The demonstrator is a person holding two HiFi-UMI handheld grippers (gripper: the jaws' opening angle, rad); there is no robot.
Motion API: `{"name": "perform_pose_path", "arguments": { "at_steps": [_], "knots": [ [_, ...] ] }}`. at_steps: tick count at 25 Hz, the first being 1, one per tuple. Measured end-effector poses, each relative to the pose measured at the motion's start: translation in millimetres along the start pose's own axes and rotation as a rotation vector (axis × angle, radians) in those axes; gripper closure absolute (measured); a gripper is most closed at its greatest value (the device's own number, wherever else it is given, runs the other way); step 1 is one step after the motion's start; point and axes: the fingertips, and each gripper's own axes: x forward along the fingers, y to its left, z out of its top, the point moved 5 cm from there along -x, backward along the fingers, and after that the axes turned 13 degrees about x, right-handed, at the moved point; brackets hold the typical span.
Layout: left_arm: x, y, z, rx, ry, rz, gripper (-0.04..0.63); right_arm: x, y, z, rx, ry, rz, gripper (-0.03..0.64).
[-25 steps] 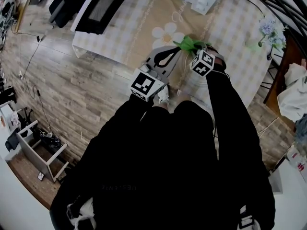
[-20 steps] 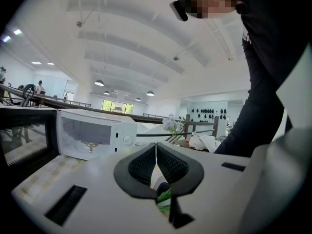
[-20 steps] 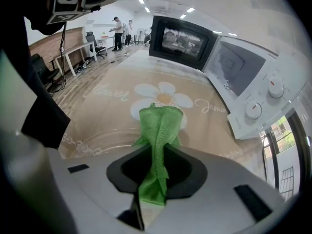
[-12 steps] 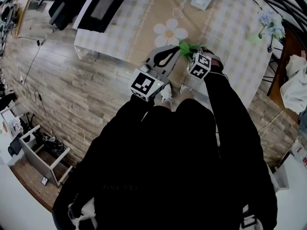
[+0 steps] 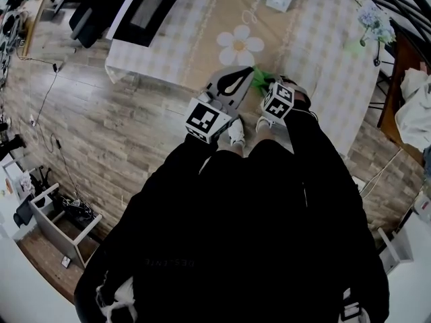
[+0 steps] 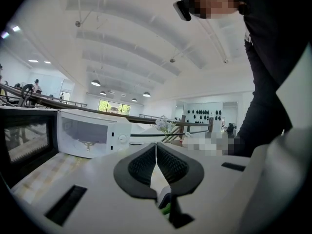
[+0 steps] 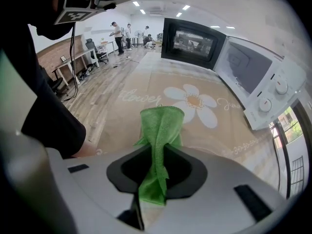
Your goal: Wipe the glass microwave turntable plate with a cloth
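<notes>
My right gripper (image 7: 157, 152) is shut on a green cloth (image 7: 158, 130), which stands up out of its jaws over the flower-print tablecloth. In the head view the green cloth (image 5: 261, 79) and right gripper (image 5: 267, 87) hang over the table's near edge. Just to their left is my left gripper (image 5: 246, 73). The left gripper (image 6: 156, 144) points upward with its dark jaws shut tip to tip and nothing visible between them. No glass turntable plate shows clearly in any view.
A white microwave (image 7: 263, 82) stands at the back of the table (image 5: 195, 32), its dark door (image 5: 148, 12) swung open to the left. A vase of pale flowers (image 5: 374, 22) sits at the table's right. Wooden floor (image 5: 101, 113) lies left of the table.
My right gripper has drawn the green cloth back toward the near table edge and closer to the left gripper. The left gripper has hardly moved.
</notes>
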Motion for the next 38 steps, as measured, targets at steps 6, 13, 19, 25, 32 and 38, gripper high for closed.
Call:
{"name": "perform_pose_path", "arguments": {
  "at_steps": [6, 13, 19, 25, 32, 38],
  "knots": [
    [-9, -7, -1, 0.009, 0.001, -0.022, 0.574, -7, 21, -6, 0.046, -0.007, 0.018, 0.528],
    [-6, -12, 6, 0.008, -0.011, -0.042, 0.574, -15, 39, -12, 0.049, -0.030, 0.023, 0.525],
    [7, -13, 11, 0.021, -0.019, -0.040, 0.574, -41, 8, -12, 0.103, -0.101, -0.066, 0.525],
    [26, -14, 11, 0.028, -0.017, -0.057, 0.574, -60, -44, -18, 0.131, -0.123, -0.153, 0.523],
    [48, -12, 12, 0.024, -0.011, -0.068, 0.574, -64, -99, -22, 0.103, -0.094, -0.208, 0.523],
    [66, -11, 9, 0.021, -0.009, -0.078, 0.574, -56, -136, -23, 0.070, -0.062, -0.239, 0.523]
  ]
}}
